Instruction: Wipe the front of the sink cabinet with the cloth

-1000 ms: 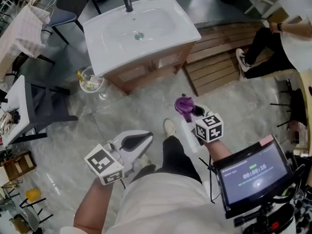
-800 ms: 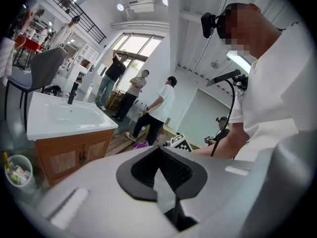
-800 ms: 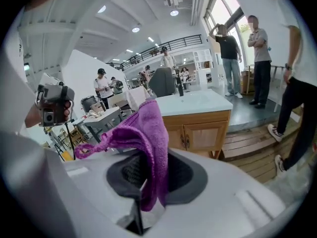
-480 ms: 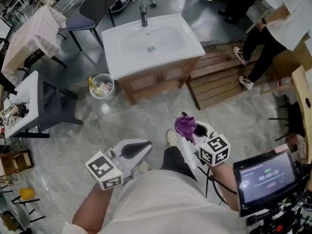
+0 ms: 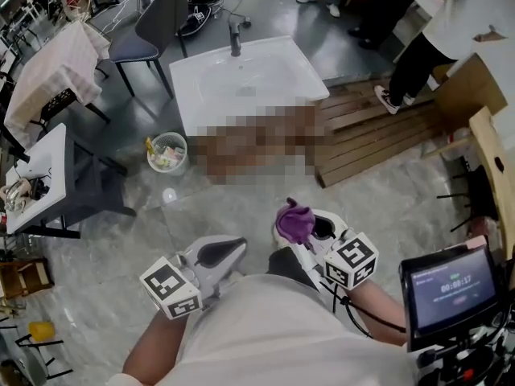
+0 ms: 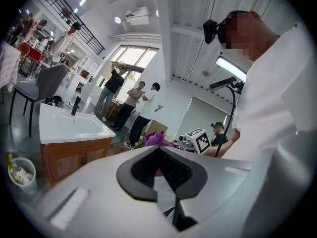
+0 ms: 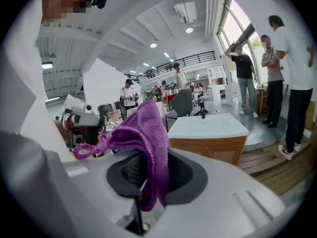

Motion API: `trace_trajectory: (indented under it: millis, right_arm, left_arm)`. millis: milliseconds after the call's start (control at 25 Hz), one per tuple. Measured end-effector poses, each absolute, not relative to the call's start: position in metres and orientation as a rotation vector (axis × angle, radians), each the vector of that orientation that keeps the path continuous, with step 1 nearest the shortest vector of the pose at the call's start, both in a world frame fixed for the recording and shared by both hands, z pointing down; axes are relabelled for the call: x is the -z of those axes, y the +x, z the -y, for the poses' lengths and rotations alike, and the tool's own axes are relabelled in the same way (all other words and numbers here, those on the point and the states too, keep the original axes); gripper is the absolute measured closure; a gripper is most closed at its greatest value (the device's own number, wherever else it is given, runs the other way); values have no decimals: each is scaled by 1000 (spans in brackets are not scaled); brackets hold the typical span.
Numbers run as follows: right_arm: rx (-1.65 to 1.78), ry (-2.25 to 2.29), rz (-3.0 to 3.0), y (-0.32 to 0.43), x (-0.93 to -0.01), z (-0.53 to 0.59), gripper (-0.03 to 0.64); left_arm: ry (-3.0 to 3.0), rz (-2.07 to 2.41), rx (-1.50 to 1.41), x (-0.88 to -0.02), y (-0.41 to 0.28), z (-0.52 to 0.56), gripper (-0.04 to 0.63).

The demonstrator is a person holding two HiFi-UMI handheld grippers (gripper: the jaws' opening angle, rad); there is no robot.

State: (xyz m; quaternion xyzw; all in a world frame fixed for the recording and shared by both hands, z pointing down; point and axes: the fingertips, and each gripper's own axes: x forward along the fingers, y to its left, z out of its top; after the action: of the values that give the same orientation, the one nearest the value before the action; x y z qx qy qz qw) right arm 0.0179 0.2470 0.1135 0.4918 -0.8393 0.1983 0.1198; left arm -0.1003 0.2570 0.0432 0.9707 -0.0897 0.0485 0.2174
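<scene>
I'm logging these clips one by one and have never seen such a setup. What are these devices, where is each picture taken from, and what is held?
There is no robot: a person holds a two-jaw gripper in each hand. The head view comes from a camera on the person's head, looking down; the two gripper views come from cameras riding on the grippers, looking along their jaws. The right gripper is shut on a purple cloth. The left gripper has its jaws together with nothing between them. Both are near the person's body, apart from the sink cabinet, which stands ahead on the floor under a white basin. A waste basket stands beside it.
</scene>
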Motion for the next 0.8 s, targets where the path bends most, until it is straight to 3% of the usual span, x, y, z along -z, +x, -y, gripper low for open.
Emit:
trace_trajectory:
  millis: [800]
  right_arm:
    - [-483, 1358, 2525, -44, -93, -285, 541]
  left_arm:
    - [2716, 220, -144, -51, -133, -292, 591]
